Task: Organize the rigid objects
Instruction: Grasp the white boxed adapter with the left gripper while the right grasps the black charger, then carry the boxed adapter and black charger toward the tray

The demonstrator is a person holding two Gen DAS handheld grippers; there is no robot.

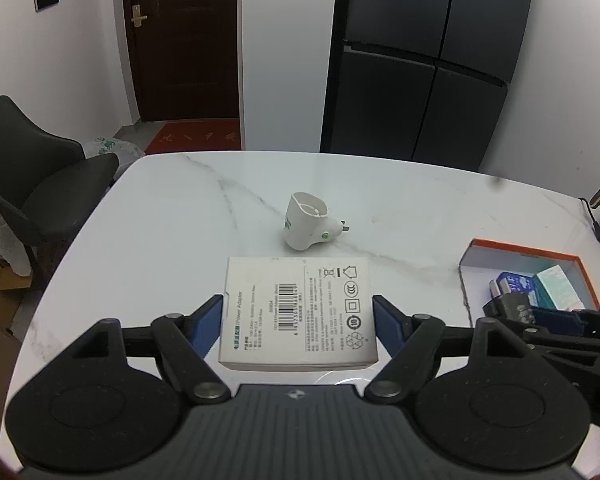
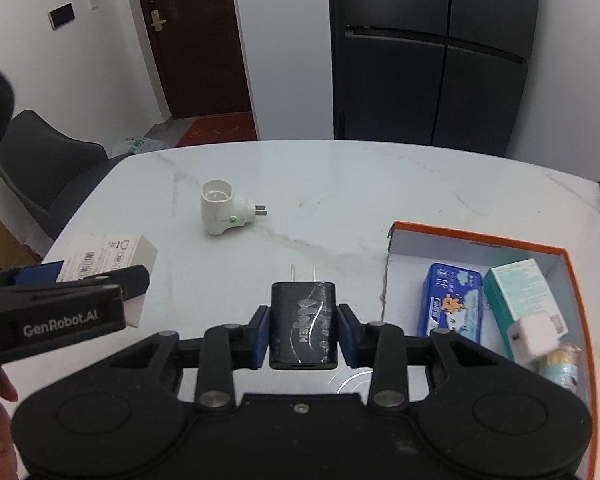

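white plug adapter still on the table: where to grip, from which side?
Grip the white plug adapter across its round cup body, coming from above. It lies alone on the table, so both flanks are free. Its pins stick out right and the plug neck tapers, so avoid that end.

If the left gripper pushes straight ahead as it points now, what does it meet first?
Holding the white adapter box, the left gripper would likely reach the white plug-in device first; depth is unclear.

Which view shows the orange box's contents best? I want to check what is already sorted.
The right wrist view: the orange box lies open, showing a blue tin, teal carton and white cube charger. The left wrist view catches it at the edge, with the right gripper hiding part.
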